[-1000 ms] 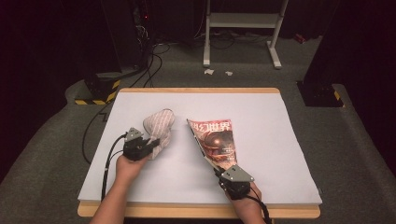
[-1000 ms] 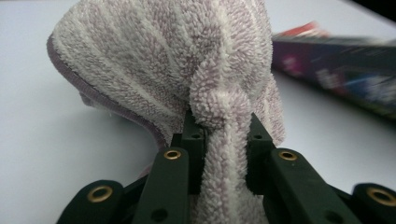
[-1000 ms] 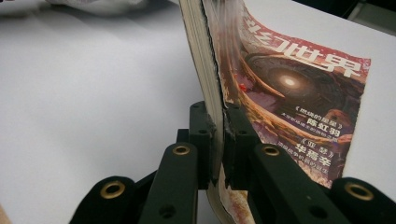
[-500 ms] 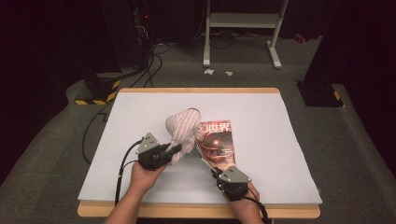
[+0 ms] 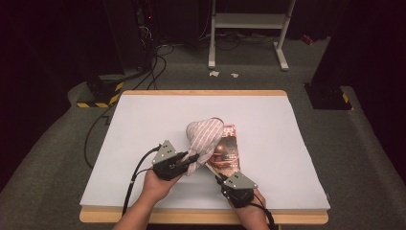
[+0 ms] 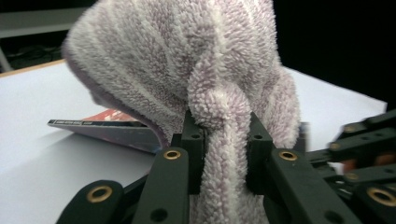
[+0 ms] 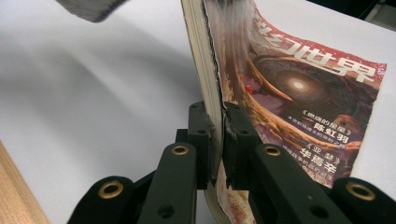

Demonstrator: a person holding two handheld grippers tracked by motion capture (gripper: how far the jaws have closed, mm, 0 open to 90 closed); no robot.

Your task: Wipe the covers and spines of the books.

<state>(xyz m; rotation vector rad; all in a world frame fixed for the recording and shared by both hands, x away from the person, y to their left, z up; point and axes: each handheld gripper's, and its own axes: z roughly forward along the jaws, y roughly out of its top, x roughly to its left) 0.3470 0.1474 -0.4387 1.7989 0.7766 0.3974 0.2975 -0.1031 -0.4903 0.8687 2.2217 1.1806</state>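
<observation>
A fluffy white towel with pale purple stripes [image 5: 205,136] hangs bunched over the left part of a magazine with a dark red cover [image 5: 227,152] on the white table [image 5: 143,120]. My left gripper [image 5: 192,158] is shut on a fold of the towel [image 6: 224,93], holding it above the table. My right gripper [image 5: 216,175] is shut on the near edge of the magazine [image 7: 280,93], its pads clamping the page stack and tilting it up. In the left gripper view the magazine [image 6: 107,128] lies under the lifted towel.
The table's wooden front edge [image 5: 201,215] runs close to both hands. Black cables [image 5: 139,167] trail from the left gripper. Beyond the table stand a white metal frame [image 5: 249,28], dark equipment and a yellow-black striped base [image 5: 98,100] on the grey floor.
My left gripper has carried the towel rightward and slightly up, from the table's left-centre to over the magazine's left side. The right gripper and magazine stayed put.
</observation>
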